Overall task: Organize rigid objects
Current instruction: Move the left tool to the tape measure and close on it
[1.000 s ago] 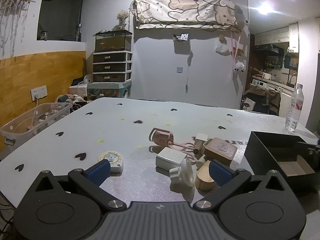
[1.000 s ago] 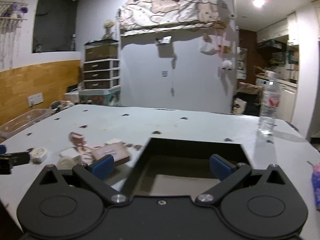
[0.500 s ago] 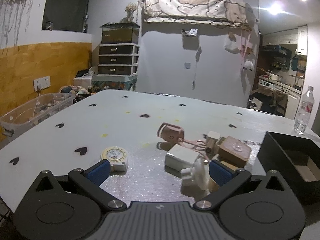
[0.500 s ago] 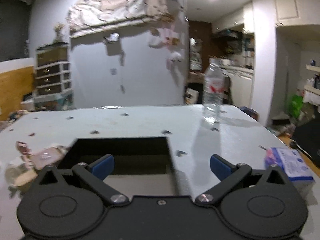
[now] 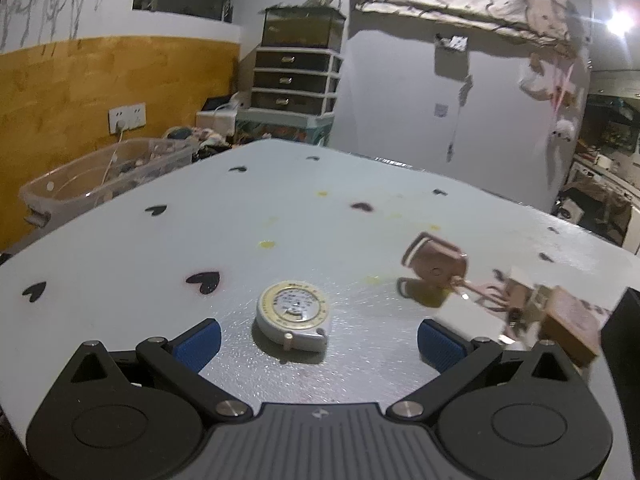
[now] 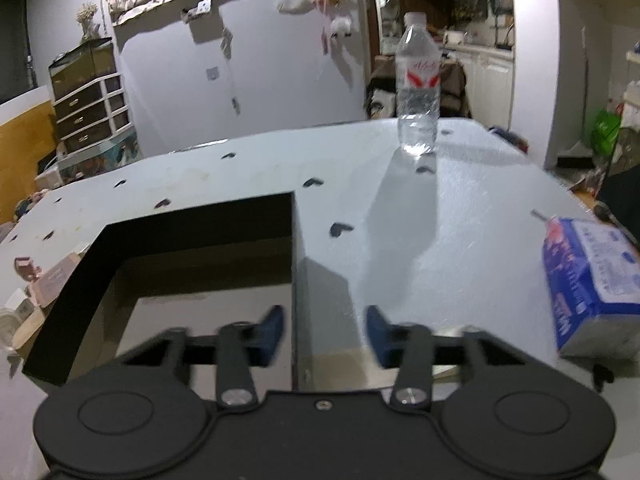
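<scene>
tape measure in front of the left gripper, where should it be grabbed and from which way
Take the tape measure across its round white case, one finger on each curved side. It lies flat on the table, dial up, roughly centred between the open fingers of the left gripper, so a straight, low advance looks best. Its pull tab faces the gripper, so clamp behind that, on the wide middle.

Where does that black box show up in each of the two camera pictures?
Left wrist view: black box, only a dark corner at the far right edge.
Right wrist view: black box, centre-left, its right wall between the right gripper's fingers.
Shared landmark: the pink mallet-shaped toy.
</scene>
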`<action>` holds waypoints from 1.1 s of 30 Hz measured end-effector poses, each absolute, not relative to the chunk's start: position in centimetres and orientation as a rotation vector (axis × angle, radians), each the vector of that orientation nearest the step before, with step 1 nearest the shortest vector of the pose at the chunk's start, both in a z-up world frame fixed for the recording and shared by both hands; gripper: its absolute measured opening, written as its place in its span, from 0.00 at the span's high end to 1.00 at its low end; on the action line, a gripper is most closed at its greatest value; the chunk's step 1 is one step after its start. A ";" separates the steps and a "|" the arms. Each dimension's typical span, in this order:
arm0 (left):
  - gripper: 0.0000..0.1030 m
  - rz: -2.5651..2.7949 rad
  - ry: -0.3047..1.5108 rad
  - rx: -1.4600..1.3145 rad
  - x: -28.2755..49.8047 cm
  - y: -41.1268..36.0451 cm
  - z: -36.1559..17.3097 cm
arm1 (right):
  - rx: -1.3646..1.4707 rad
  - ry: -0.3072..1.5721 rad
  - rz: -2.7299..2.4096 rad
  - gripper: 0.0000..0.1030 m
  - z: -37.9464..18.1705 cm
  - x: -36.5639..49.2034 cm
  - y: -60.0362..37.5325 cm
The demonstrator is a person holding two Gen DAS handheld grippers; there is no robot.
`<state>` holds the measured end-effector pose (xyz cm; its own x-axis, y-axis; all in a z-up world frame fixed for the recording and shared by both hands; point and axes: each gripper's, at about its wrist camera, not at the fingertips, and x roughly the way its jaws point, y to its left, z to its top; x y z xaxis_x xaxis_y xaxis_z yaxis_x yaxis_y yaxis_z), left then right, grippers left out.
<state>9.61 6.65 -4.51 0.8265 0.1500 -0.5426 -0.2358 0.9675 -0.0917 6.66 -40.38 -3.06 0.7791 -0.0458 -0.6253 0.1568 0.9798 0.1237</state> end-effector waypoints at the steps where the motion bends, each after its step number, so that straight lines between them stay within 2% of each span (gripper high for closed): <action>1: 0.01 0.206 0.569 -0.158 10.0 6.8 -4.8 | 0.168 0.673 -0.102 0.77 -3.1 6.7 -40.3; 5: 0.02 0.212 0.587 -0.149 11.6 7.0 -5.4 | 0.116 0.671 -0.124 0.79 -3.1 6.9 -39.3; 10: 0.12 0.208 0.603 -0.133 13.3 6.9 -5.7 | 0.107 0.660 -0.112 0.83 -2.8 6.7 -38.8; 12: 0.17 0.212 0.614 -0.128 13.9 7.0 -6.0 | 0.112 0.667 -0.105 0.91 -2.7 6.6 -38.7; 14: 0.19 0.219 0.626 -0.116 14.3 7.1 -6.2 | 0.096 0.666 -0.123 0.94 -2.7 6.5 -38.5; 17: 0.28 0.219 0.623 -0.107 14.5 7.3 -6.1 | 0.105 0.665 -0.129 0.96 -2.7 6.5 -38.7; 19: 0.41 0.232 0.621 -0.100 14.6 7.5 -6.1 | 0.106 0.662 -0.130 0.96 -2.7 6.5 -38.7; 22: 0.48 0.241 0.620 -0.088 14.5 7.9 -6.0 | 0.095 0.658 -0.134 0.96 -2.8 6.5 -38.6; 33: 0.49 0.124 0.588 -0.149 12.9 6.0 -4.2 | 0.083 0.662 -0.151 0.96 -2.7 6.5 -38.3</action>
<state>12.90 5.97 -4.18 0.8253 0.0743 -0.5598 -0.1591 0.9817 -0.1044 6.53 -38.27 -2.67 0.7782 -0.1128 -0.6178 0.1657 0.9858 0.0287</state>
